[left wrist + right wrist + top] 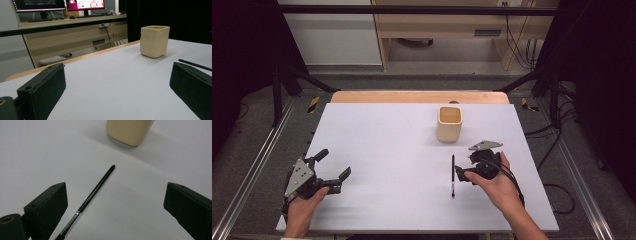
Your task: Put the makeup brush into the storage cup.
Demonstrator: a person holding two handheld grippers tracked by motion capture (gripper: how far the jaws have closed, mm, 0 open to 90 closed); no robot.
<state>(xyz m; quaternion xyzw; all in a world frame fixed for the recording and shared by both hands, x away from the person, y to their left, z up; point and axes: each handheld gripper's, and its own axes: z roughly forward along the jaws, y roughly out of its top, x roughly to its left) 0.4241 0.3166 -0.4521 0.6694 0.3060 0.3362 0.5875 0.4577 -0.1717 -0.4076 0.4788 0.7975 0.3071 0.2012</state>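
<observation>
A thin black brush with a silver ferrule lies flat on the white tabletop, right of centre. Behind it stands a cream square cup, upright. My right gripper is open just to the right of the brush, low over the table. In the right gripper view the brush lies between the wide-apart jaws, nearer the left one, with the cup beyond. My left gripper is open and holds nothing at the front left. In its own view I see the cup and the brush far off.
The table's wooden far edge borders a black metal frame. Cables trail on the floor at the right. A desk with monitors stands beyond the table. Bare white surface stretches between the two grippers.
</observation>
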